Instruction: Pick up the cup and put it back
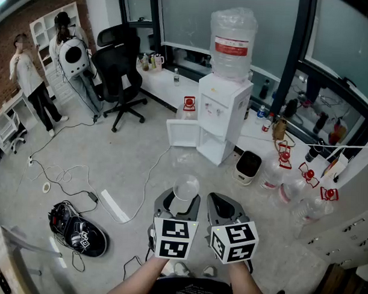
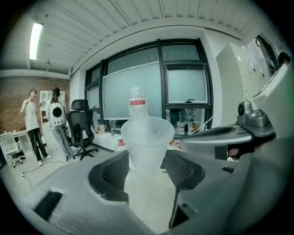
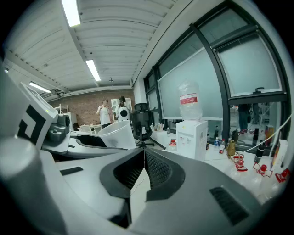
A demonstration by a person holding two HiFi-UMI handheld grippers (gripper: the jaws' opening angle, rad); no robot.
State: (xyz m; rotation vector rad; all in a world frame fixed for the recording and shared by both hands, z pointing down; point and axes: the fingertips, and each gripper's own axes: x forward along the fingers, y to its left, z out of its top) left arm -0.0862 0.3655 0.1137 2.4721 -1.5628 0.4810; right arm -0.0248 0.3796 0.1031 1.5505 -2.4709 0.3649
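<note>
In the head view we hold the clear cup (image 1: pixel 185 188) above the floor (image 1: pixel 129 165) in the left hand-held gripper (image 1: pixel 178 203). In the left gripper view its pads (image 2: pixel 112 172) clasp the cup's lower wall. The cup looks light, thin and easily crushed, so we judge a gentle squeeze best. In the right gripper view the right hand-held gripper (image 3: pixel 142 170) is closed and empty.

The cup (image 2: pixel 147 142) was thin, frosted translucent plastic with a smooth surface. The left gripper (image 2: pixel 146 167) and right gripper (image 3: pixel 143 160) had matt grey plastic shells — their pads (image 2: pixel 183 170) black and finely ribbed. The water dispenser (image 1: pixel 224 114) looked like glossy white plastic, its bottle (image 1: pixel 233 42) clear and crinkled. The floor (image 1: pixel 123 165) was pale, smooth and mottled — the far left wall (image 1: pixel 7 53) rough brick.
</note>
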